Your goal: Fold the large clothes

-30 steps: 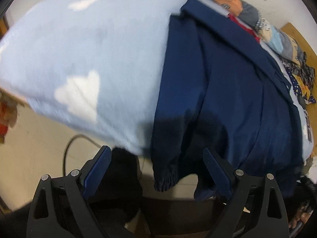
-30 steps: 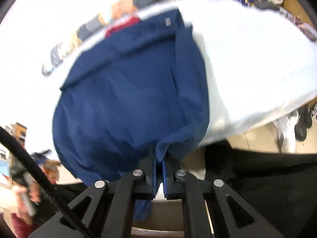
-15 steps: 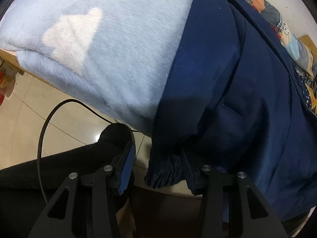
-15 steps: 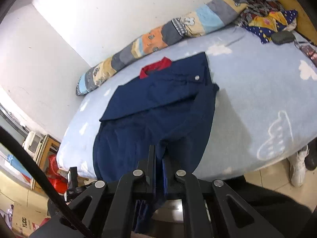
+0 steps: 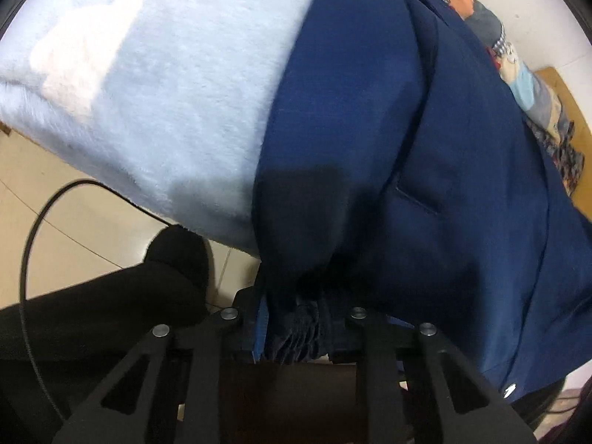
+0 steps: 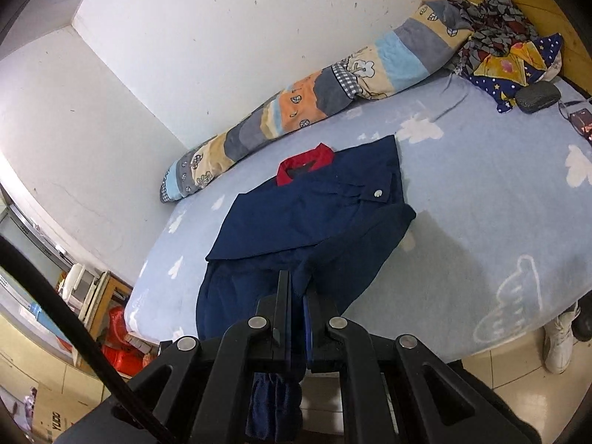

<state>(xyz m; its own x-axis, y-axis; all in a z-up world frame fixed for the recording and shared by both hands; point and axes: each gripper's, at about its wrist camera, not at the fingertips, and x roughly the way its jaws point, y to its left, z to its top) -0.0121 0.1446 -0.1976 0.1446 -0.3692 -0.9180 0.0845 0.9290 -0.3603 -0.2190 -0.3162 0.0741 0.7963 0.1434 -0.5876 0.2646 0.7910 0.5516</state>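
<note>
With both claws at the hem end, the navy jacket [image 6: 314,218] reads soft, light and floppy; ribbed hem and cuffs are the firm spots to pinch. Left gripper [image 5: 296,327]: jaws have just been closing and now pinch the gathered ribbed edge [image 5: 299,333] between them. Right gripper [image 6: 296,318]: clamped on a bunched fold. Left view shows only cloth and the blue blanket [image 5: 166,111] close ahead. Right view shows the jacket spread beyond the fingers, its red collar [image 6: 305,162] farthest, then a rolled quilt [image 6: 314,103].
</note>
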